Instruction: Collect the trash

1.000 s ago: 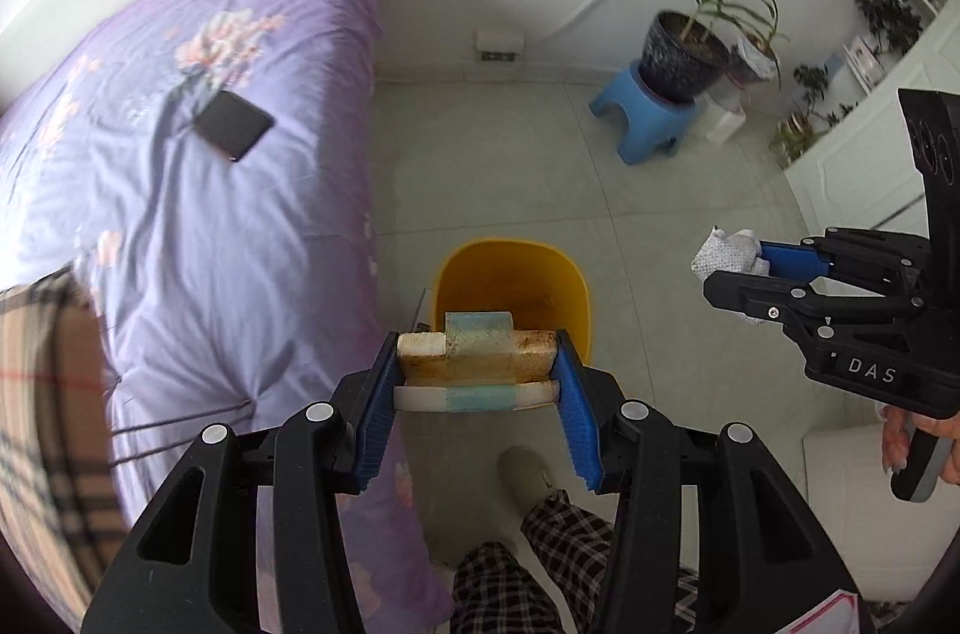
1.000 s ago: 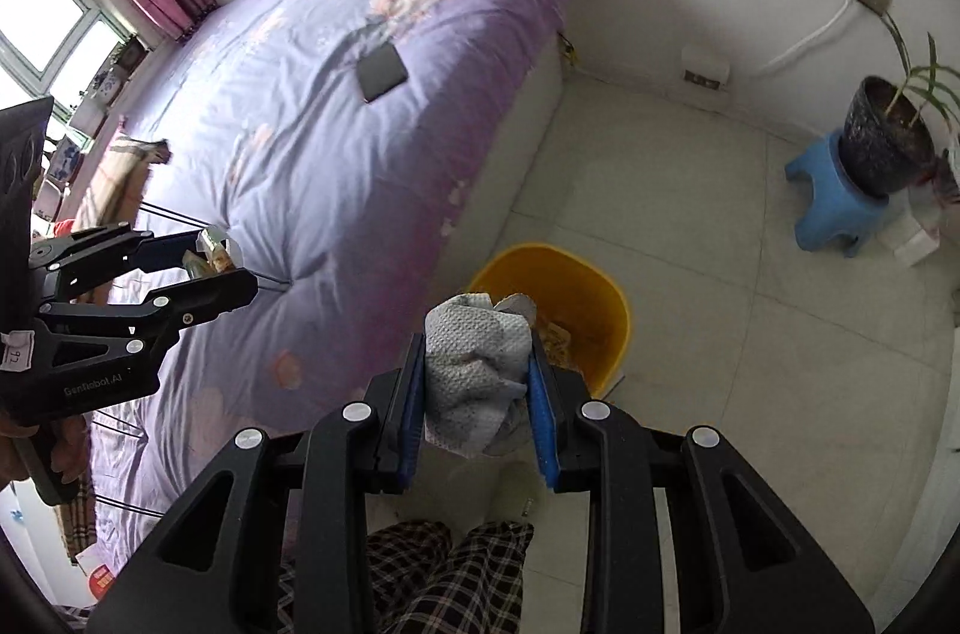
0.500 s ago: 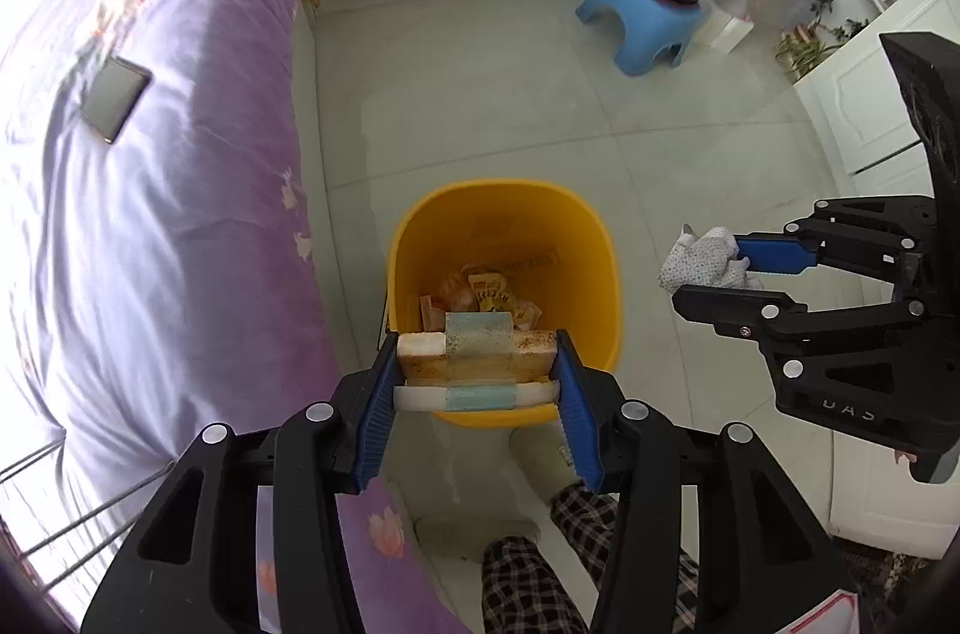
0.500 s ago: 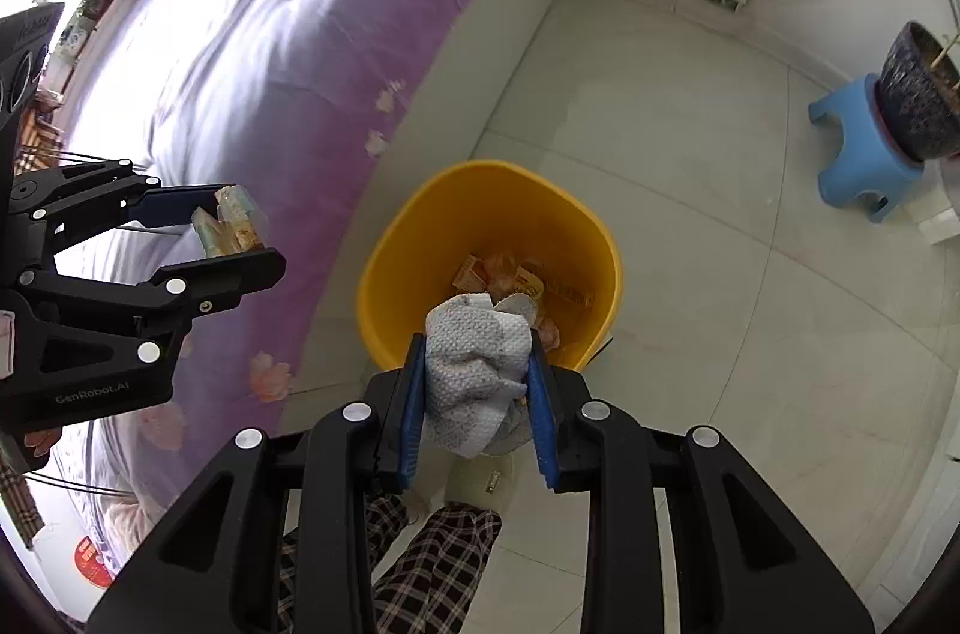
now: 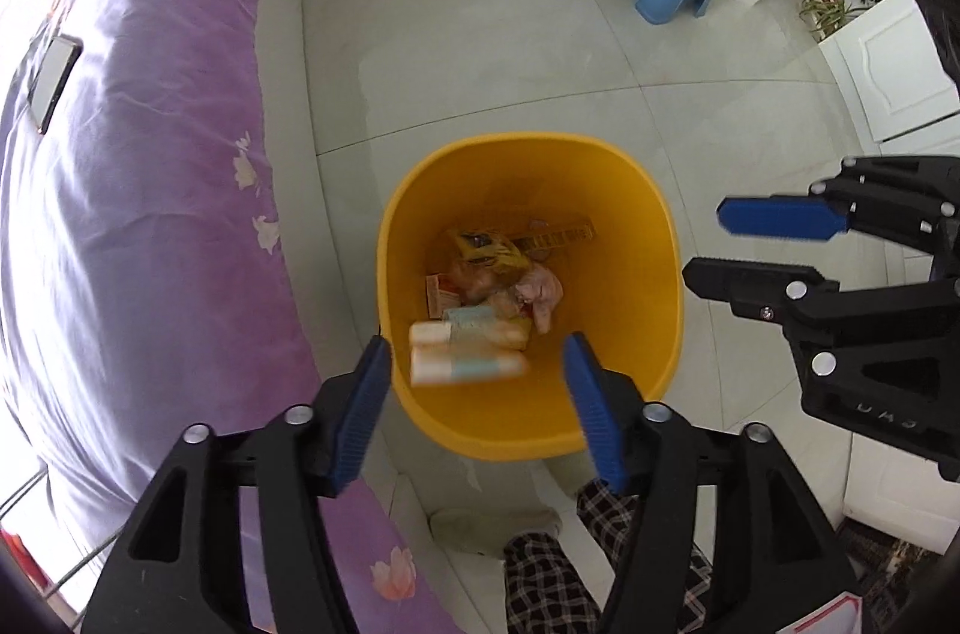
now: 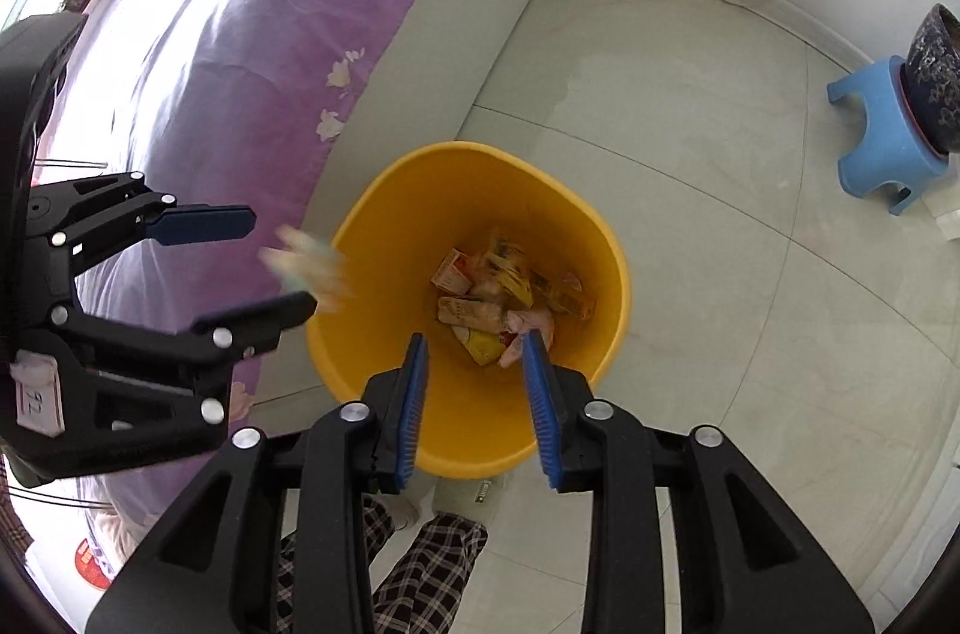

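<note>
- The left gripper (image 5: 477, 382) hung above the yellow bin (image 5: 654, 238), its jaws opening and no longer pressing anything; the pale wrapped packet (image 5: 465, 355) was blurred between them, apparently mid-drop over the bin's near side.
- The right gripper (image 6: 474, 394) was also above the bin, jaws opening, with nothing between them.
- Wrappers and crumpled scraps (image 6: 498, 301) already lay at the bin's bottom.
- Judged from this, the drop-off looked nearly complete; no further trash showed on the floor around the bin or on the purple bed (image 5: 150, 153) beside it.
</note>
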{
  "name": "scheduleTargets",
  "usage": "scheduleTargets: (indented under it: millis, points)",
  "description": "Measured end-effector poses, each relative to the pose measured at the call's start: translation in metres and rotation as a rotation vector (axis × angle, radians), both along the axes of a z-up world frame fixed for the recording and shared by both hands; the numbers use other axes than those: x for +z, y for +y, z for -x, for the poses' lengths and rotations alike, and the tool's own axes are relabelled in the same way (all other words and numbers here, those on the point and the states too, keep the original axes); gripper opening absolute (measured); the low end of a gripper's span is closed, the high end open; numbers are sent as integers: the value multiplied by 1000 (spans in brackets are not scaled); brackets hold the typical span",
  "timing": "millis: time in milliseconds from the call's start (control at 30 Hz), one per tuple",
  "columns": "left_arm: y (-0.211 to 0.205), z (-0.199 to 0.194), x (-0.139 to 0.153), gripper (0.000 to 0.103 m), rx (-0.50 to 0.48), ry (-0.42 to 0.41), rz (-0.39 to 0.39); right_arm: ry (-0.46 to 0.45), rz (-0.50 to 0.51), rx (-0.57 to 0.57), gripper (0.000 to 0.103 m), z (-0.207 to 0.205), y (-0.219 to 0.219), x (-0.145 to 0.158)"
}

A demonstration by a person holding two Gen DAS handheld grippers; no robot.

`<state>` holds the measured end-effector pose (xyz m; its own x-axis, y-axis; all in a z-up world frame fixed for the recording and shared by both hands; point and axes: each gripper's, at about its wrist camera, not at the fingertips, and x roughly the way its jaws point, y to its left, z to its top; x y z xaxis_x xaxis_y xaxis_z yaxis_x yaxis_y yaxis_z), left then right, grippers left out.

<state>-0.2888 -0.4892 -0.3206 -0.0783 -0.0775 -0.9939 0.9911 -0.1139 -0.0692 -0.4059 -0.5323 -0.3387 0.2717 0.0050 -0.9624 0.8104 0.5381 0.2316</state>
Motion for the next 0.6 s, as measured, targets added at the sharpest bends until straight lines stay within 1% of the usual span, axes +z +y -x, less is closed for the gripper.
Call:
scheduleTargets:
  millis: [33,67,267,600]
  points:
    - [0,0,0,66,1,-1,-1,0,4,-7,43,2,-1,0]
    - [0,1,-1,66,2,4,-5,0,5,-14,44,3,-1,1]
    - [-2,3,-6,69,-8,26,-14,5,4,-32,44,5,-5,0]
    - [-5,1,-4,70,18,17,-15,3,9,-28,45,3,-5,4]
